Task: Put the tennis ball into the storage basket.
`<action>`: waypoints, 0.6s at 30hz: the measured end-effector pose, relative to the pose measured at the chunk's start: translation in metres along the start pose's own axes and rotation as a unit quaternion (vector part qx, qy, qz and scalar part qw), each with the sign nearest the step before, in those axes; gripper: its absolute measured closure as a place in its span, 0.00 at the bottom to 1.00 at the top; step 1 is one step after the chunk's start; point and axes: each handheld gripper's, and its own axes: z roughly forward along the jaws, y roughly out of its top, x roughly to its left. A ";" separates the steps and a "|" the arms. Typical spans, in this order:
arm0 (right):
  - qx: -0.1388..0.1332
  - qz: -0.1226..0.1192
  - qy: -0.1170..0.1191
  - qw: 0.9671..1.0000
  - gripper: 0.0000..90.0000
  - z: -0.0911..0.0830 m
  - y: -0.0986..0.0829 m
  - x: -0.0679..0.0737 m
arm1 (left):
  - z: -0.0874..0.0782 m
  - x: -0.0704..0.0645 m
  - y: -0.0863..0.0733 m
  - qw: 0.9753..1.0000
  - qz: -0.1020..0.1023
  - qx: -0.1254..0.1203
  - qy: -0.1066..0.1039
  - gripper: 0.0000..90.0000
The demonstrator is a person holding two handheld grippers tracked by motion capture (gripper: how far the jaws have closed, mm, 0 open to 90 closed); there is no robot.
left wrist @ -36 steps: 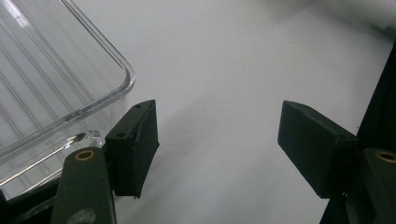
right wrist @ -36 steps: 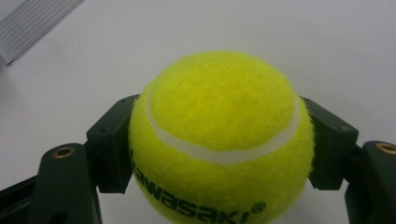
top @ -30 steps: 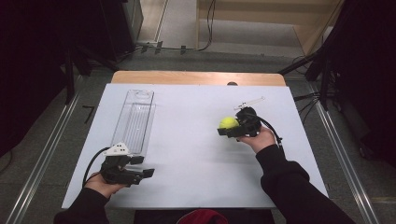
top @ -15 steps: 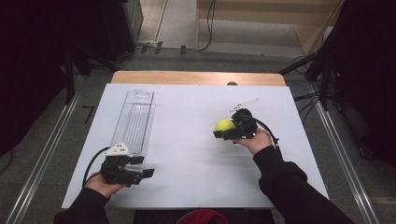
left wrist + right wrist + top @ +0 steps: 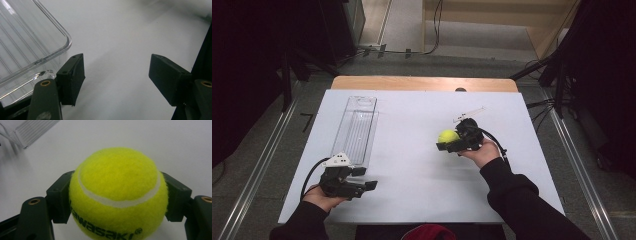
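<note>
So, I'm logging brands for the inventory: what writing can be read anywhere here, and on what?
"awasaki" followed by an ® sign: black print on the tennis ball clamped in the right gripper; the first letter is hidden by a jaw.
Clear tray: no writing to be seen.

White-topped table with a clear tray on it

The table (image 5: 412,150) has a white sheet across its top, with a strip of bare wood showing along the far edge. 1 clear plastic tray (image 5: 356,129), long, narrow and ribbed on its floor, lies flat on the left half of the sheet, its length running from near to far. A small pale, thin item (image 5: 469,115) lies on the right half toward the far side; it is too small to identify.
</note>
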 end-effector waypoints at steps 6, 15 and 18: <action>0.007 -0.004 0.006 1.000 0.25 0.003 0.000 0.006 | 0.000 0.000 0.000 1.000 0.000 0.000 0.000 0.33; 0.010 -0.012 0.014 1.000 0.25 0.008 0.002 0.015 | 0.000 0.000 0.000 1.000 0.000 0.000 0.000 0.33; 0.012 -0.014 0.018 1.000 0.25 0.010 0.002 0.018 | 0.000 0.000 0.000 1.000 0.000 0.000 0.000 0.33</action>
